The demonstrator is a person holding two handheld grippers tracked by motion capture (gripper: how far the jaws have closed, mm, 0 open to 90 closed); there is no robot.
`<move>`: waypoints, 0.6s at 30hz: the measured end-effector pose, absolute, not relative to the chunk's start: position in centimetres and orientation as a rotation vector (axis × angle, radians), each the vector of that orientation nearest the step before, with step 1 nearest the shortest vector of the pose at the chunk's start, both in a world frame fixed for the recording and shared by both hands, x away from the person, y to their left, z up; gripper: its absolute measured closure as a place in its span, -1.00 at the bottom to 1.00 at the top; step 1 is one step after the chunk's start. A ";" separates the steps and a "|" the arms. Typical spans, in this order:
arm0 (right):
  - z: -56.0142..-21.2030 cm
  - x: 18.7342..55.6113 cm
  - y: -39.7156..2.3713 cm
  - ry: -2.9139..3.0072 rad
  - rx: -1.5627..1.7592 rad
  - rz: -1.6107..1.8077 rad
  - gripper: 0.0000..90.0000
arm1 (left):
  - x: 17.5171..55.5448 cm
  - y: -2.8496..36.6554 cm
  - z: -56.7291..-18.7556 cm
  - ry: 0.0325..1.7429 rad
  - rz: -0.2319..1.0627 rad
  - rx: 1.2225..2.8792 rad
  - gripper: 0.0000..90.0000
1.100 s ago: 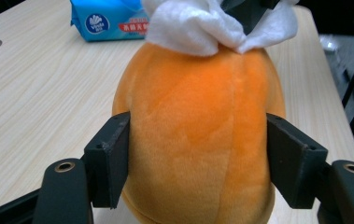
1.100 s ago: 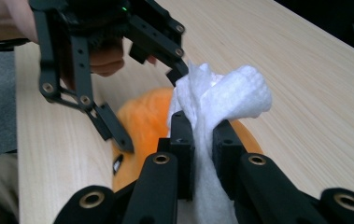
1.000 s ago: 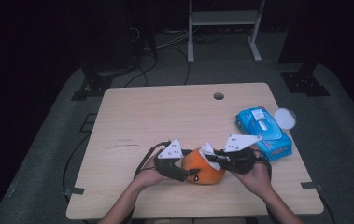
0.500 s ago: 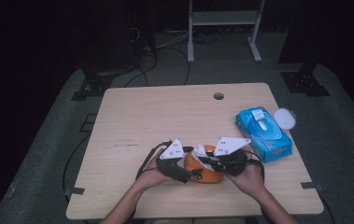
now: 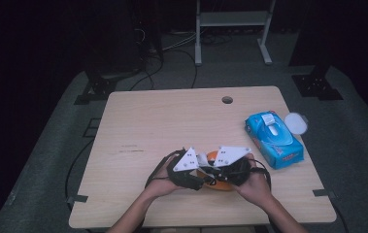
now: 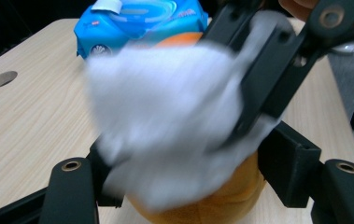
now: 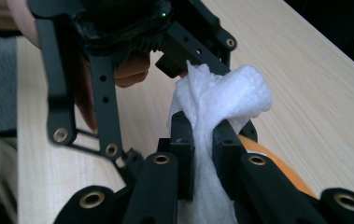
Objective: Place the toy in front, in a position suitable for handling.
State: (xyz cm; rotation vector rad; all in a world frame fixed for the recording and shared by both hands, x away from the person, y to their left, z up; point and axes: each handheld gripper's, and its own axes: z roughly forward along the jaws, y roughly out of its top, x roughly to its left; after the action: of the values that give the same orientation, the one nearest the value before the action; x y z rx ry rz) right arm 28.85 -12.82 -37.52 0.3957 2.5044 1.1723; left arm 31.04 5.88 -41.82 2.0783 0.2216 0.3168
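Near the bench's (image 5: 138,121) front edge, the right gripper (image 7: 202,135) pinches a soft, crumpled white wipe (image 7: 221,100) over a smooth orange bowl (image 6: 202,205), while the left gripper (image 6: 184,158), jaws just closing, clamps the wipe's other end.

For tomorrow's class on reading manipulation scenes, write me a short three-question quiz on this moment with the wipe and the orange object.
1. True or false: the right gripper is shut on the white wipe.
2. Which lies to the right of the orange object in the high view?
A. a blue wipes pack
B. a red mug
C. a green bowl
3. Name the part of the table near its far edge.

Key: 1 true; 2 A; 3 a round hole.
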 end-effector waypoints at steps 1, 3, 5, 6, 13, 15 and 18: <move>-37.5 28.9 -12.8 2.506 0.404 1.172 0.80 | 31.2 6.1 -42.0 0.232 0.304 2.072 -0.26; -37.4 29.3 -13.2 2.503 0.419 1.173 0.81 | 31.3 6.4 -42.3 0.237 0.293 2.075 -0.26; -37.3 29.5 -14.1 2.483 0.454 1.171 0.80 | 31.5 6.6 -42.5 0.248 0.279 2.084 -0.26; -37.3 29.5 -14.1 2.483 0.454 1.171 0.80 | 31.5 6.6 -42.5 0.248 0.279 2.084 -0.26; -38.0 30.7 -18.5 2.459 0.646 1.231 0.80 | 31.9 7.3 -43.1 0.279 0.237 2.082 -0.35; -38.3 30.4 -18.4 2.461 0.651 1.231 0.81 | 32.0 7.1 -42.7 0.311 0.204 2.070 -0.54; -38.5 30.1 -18.0 2.474 0.639 1.253 0.81 | 32.0 6.9 -42.2 0.321 0.173 2.017 -0.62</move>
State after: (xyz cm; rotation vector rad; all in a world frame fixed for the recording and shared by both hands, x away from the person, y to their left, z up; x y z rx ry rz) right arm 30.11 -17.99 -38.51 0.6395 2.4739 1.2532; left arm 32.02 6.91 -42.20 2.0170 0.3213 0.1733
